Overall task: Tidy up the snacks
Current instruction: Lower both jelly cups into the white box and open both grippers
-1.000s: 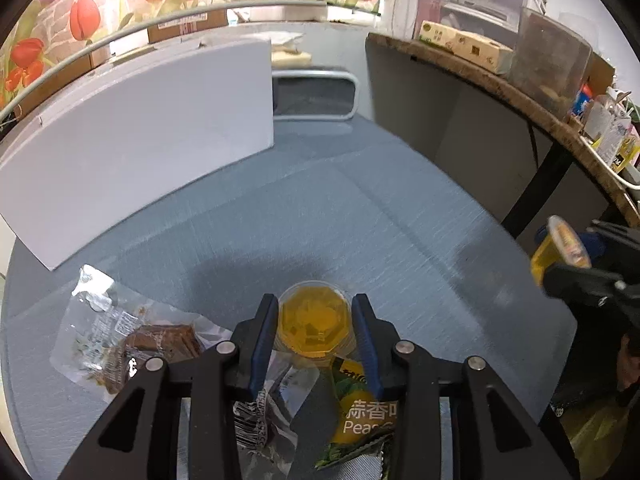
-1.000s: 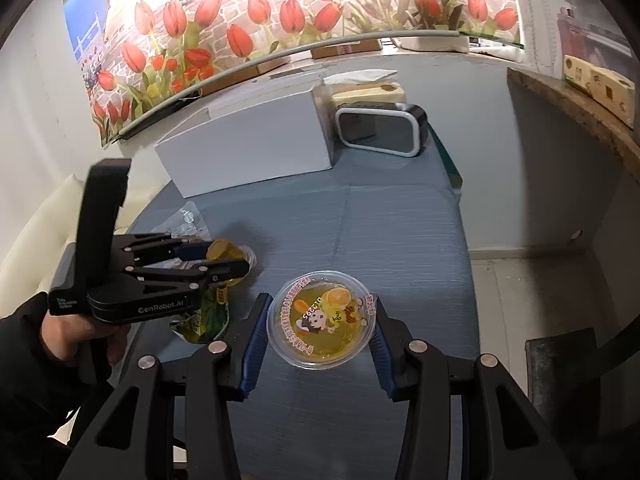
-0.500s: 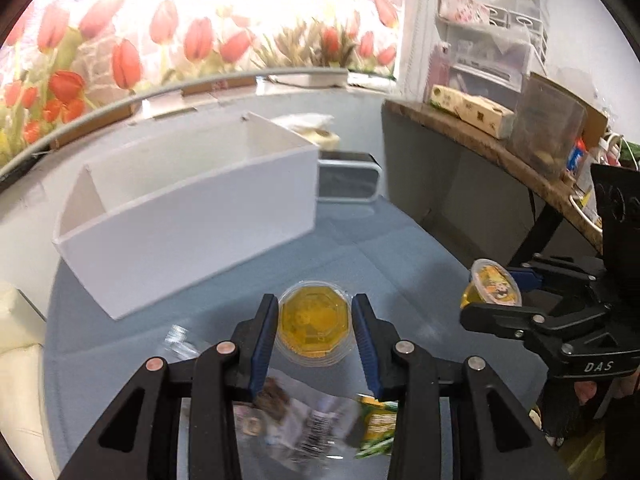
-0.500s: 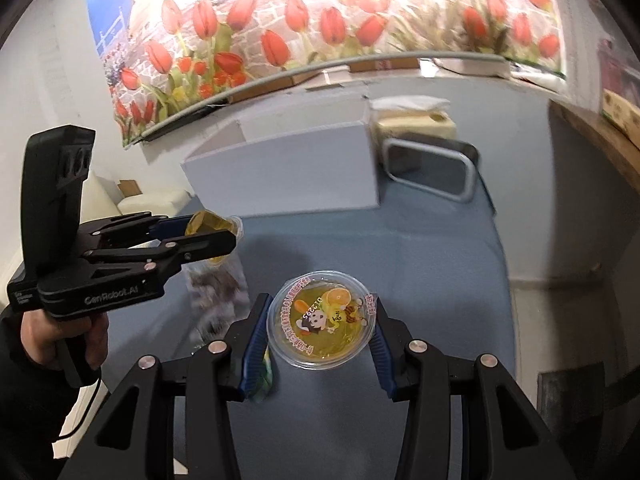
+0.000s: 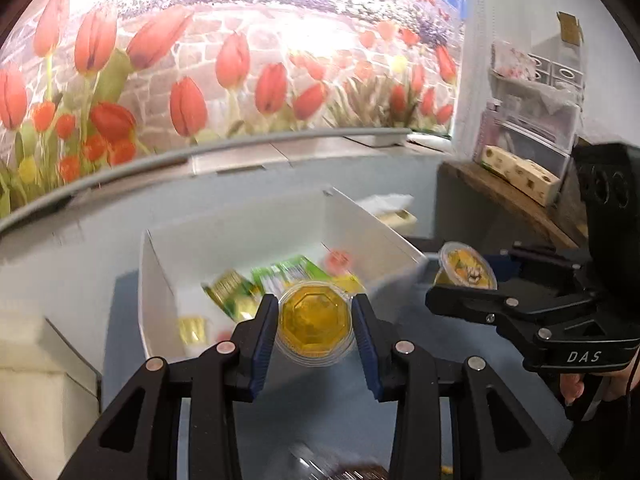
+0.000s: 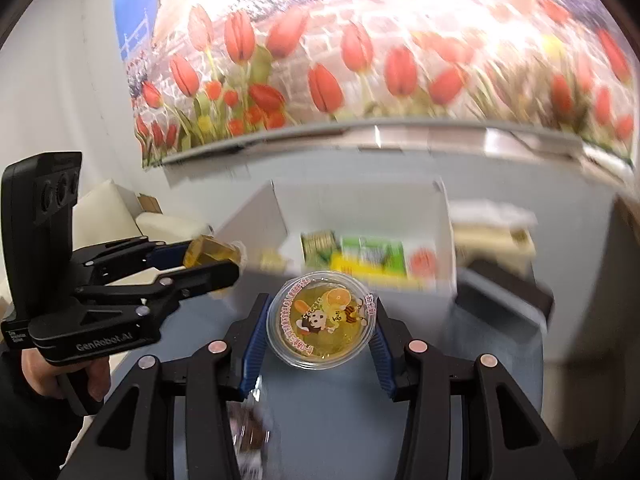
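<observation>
My left gripper (image 5: 315, 326) is shut on a yellow jelly cup (image 5: 315, 320), seen from its octagonal bottom, held in the air just before the open white box (image 5: 156, 280). My right gripper (image 6: 322, 320) is shut on a second jelly cup (image 6: 322, 320) with a cartoon lid, also lifted, facing the same box (image 6: 442, 236). The box holds several snack packs, green, yellow and red (image 5: 288, 272). Each gripper shows in the other's view: the right one (image 5: 464, 276) to the right, the left one (image 6: 212, 258) to the left.
A clear snack bag (image 6: 248, 432) lies on the blue table cloth (image 5: 420, 324) below the grippers. A black-framed object (image 6: 504, 292) stands right of the box. A wooden shelf (image 5: 520, 204) with boxes runs along the right. A tulip mural covers the wall behind.
Both grippers have lifted their jelly cups off the table and moved toward the white box, whose inside now shows. The snack bags have dropped below the view.
</observation>
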Tool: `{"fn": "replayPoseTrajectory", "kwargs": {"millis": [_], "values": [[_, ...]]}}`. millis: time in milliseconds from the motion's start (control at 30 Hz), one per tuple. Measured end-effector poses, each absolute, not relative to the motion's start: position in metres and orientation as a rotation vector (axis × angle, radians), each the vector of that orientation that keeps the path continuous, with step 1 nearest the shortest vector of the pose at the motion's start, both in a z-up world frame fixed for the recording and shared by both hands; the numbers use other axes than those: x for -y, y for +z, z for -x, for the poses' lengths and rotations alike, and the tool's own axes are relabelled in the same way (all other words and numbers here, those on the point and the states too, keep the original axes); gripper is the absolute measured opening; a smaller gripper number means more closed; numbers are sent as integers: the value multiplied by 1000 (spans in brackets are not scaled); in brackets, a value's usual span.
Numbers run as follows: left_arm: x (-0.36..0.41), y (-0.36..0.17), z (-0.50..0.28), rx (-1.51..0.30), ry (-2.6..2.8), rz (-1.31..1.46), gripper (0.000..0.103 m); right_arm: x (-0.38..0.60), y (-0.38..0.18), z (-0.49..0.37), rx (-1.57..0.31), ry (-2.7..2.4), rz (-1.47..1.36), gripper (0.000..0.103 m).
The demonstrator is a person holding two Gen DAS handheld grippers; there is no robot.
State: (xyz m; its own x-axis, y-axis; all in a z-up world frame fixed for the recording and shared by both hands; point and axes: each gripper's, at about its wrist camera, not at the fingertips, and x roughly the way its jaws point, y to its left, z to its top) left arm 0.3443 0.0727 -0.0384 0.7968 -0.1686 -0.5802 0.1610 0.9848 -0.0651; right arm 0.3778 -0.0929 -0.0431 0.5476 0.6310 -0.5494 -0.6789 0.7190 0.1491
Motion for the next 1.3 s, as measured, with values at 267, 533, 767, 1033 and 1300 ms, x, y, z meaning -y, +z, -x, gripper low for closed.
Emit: {"fn": "replayPoseTrajectory", "kwargs": {"millis": [267,533,767,1033,1300], "values": [[-108,-49,-405,-667,-134,4,42,53,-47,-451,-667,743,118,50],[-131,-72,-421,-722,-91,28,99,57,-70,-469,-714,699,156,95],[-126,-79,-422,-753,-94,15,103,68,-71,-457,-718,695,122,95],[-122,-66,-401,-741,-68,39,103,81,-64,-427,-727,725,81,95],[-98,-70,-329,-734,-66,72,103,124,-74,-346,-707,760,63,95]]}}
